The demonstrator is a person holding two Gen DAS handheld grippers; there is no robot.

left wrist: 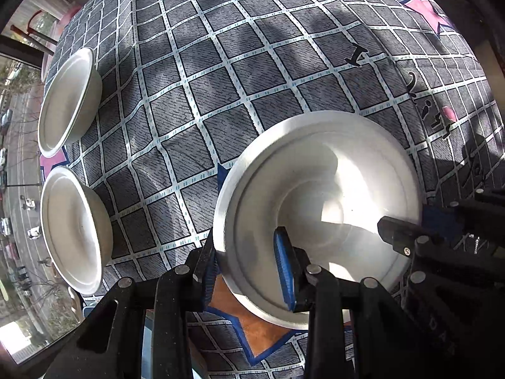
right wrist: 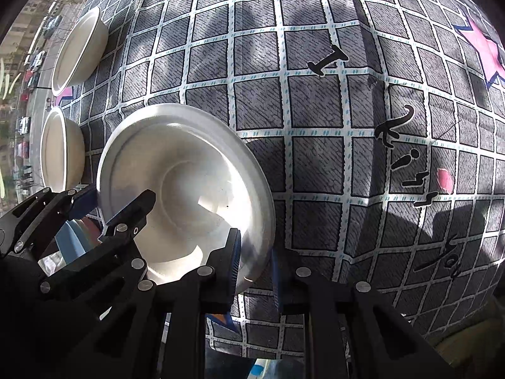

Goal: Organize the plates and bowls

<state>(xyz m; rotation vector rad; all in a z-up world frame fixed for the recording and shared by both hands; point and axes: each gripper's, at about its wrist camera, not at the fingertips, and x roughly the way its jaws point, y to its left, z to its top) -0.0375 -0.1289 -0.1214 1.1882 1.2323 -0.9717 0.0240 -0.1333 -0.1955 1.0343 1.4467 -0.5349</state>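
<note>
Your left claw is clamped on the rim of the large white round bowl, one blue-padded finger inside the bowl and the other outside against the wall. In the left wrist view the bowl fills the area from centre toward 4 o'clock, over the grey checked cloth with white grid lines that covers the bench.

Your right claw is pinched on the opposite side of the same bowl, with one finger inside the rim and the other outside it. Both claws are closed down to the thickness of the bowl's wall. In the right wrist view the left claw shows at 9 o'clock, gripping the bowl's far edge. In the left wrist view the right claw comes in from 3 o'clock.

Two smaller white bowls stand on the cloth at its edge: one at 10 o'clock and another at 8 o'clock in the left wrist view, near each other and well apart from the held bowl. Black lettering is printed on the cloth at 3 o'clock in the right wrist view.
</note>
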